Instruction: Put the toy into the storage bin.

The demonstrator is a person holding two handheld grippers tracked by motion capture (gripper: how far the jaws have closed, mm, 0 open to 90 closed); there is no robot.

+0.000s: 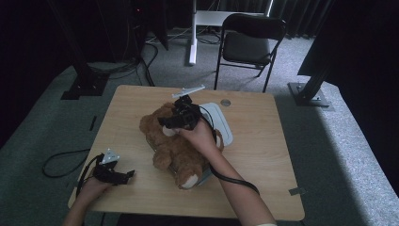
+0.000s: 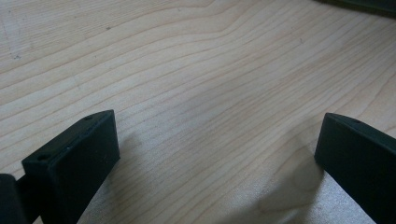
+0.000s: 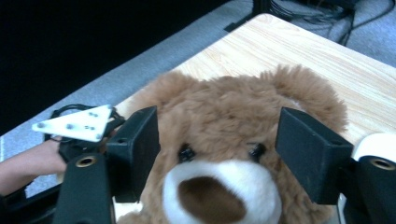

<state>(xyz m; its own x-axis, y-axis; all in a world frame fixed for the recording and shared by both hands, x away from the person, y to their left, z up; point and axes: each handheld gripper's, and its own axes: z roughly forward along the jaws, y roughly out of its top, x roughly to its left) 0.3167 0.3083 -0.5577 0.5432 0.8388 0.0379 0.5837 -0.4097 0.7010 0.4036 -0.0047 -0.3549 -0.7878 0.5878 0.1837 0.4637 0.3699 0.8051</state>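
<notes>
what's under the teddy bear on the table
The bear lies on the wooden table, partly over a white, tray-like thing whose far end sticks out behind it. A pale corner shows by its foot. How much more is beneath stays hidden by the bear.

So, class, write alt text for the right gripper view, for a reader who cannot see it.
A brown teddy bear's face fills the frame, seen close up between the two black jaws of the right gripper, which stand open either side of its eyes. Behind lie the wooden table and, at left, the left gripper in a hand.
</notes>
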